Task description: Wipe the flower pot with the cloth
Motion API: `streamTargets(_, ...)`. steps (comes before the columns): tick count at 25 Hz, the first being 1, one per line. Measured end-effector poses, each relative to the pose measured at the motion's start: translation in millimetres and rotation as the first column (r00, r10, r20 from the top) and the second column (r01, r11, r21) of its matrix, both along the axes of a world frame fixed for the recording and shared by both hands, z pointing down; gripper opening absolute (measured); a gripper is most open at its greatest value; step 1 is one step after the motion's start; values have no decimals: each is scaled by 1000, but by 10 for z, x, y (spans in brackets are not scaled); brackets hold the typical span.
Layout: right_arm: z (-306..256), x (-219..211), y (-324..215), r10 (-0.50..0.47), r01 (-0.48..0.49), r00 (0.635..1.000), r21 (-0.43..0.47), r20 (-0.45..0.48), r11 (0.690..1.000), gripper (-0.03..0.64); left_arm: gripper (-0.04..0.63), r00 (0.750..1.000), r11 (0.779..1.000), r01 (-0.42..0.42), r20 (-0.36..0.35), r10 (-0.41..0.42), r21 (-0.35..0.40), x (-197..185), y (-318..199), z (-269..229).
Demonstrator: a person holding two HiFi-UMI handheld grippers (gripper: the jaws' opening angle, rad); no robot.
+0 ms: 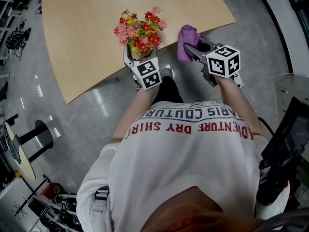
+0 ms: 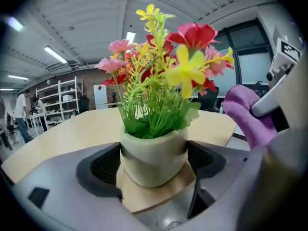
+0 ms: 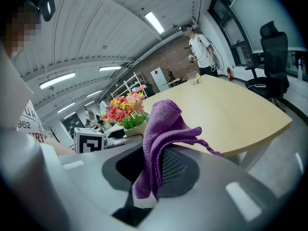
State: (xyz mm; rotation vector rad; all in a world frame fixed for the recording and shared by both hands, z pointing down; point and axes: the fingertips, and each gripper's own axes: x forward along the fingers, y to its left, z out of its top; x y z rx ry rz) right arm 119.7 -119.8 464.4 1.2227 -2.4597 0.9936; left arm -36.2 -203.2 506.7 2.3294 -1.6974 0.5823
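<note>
**Obstructed or unclear areas**

- In the head view, the flower pot [image 1: 135, 53] is almost entirely covered by its artificial flowers [image 1: 140, 29]. Only a sliver of the rim is seen.
- In the same view, the tips of the left gripper [image 1: 137, 58] are concealed beneath the blooms. Its marker cube [image 1: 148, 74] is fully exposed.
- The far side of the pot is not shown in any view.
- In the right gripper view, the pot is small and is partly masked by the left gripper.
- The lower end of the cloth [image 3: 163, 124] drops into the dark gap between the right jaws and is lost there.
- The floor directly below is blocked by the person's white shirt [image 1: 188, 149].

**Left gripper**

- The jaws are spread wide and are set on the pale pot.
- In the left gripper view, each dark pad [image 2: 103, 170] is seen against one side of the pot.
- The pot is held upright, and its base is seen at the near edge of the wooden table [image 1: 96, 42].

**Right gripper**

- The right gripper [image 3: 151, 170] is closed on the purple cloth.
- One fold is pinched between the pads; the rest stands bunched above them.
- The cloth is held just beside the flowers, to their right, and no contact with the pot is seen.
</note>
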Motion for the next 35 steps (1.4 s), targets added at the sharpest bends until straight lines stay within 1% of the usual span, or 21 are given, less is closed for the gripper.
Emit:
streamTargets(2,-5,-26,-54,-3,3,1000,1,9,1000,46,442,999,1000,-31,-8,31,3,-18,-3,-11)
streamTargets(5,-18,-130,-155,-14,14,1000,5,25,1000,46,439,993,993,-116,-15,116,13,-89,-19,-21)
streamTargets(7,-45,-203,-220,-22,21,999,6,38,1000,46,438,981,981,-194,-19,195,20,-128,-20,-52)
streamTargets(9,-75,-251,-277,-24,23,998,5,59,1000,46,436,957,958,-287,-23,288,20,-125,-5,-84)
streamTargets(10,-82,-261,-303,-24,24,997,6,70,1000,46,437,942,942,-335,-25,335,17,-111,7,-87)
streamTargets(12,-64,-252,-363,-30,29,996,11,83,1000,46,436,904,904,-428,-26,428,7,-76,20,-68)
streamTargets(16,17,-327,-570,-54,54,995,6,88,999,46,436,807,807,-590,-14,590,-17,-137,-76,-25)
streamTargets(17,28,-363,-629,-59,59,994,3,88,998,46,436,786,786,-619,-14,618,-20,-169,-111,-28)
streamTargets(19,44,-430,-731,-76,77,993,-1,90,997,46,436,750,750,-661,-16,661,-25,-205,-155,-34)
streamTargets(22,96,-426,-779,-113,113,989,-1,95,994,46,434,702,701,-712,-15,712,-31,-113,-112,10)
streamTargets(24,130,-404,-792,-131,132,986,4,98,991,46,434,675,675,-737,-17,737,-33,-39,-71,47)
streamTargets(27,160,-479,-822,-166,166,980,12,112,986,46,433,649,648,-761,-17,761,-32,-39,-64,72)
streamTargets(31,167,-661,-825,-273,275,954,7,122,962,46,433,639,638,-770,-23,769,-25,-67,-117,40)
streamTargets(35,233,-761,-834,-311,315,943,-14,114,949,46,430,624,623,-782,-27,781,-36,-71,-101,44)
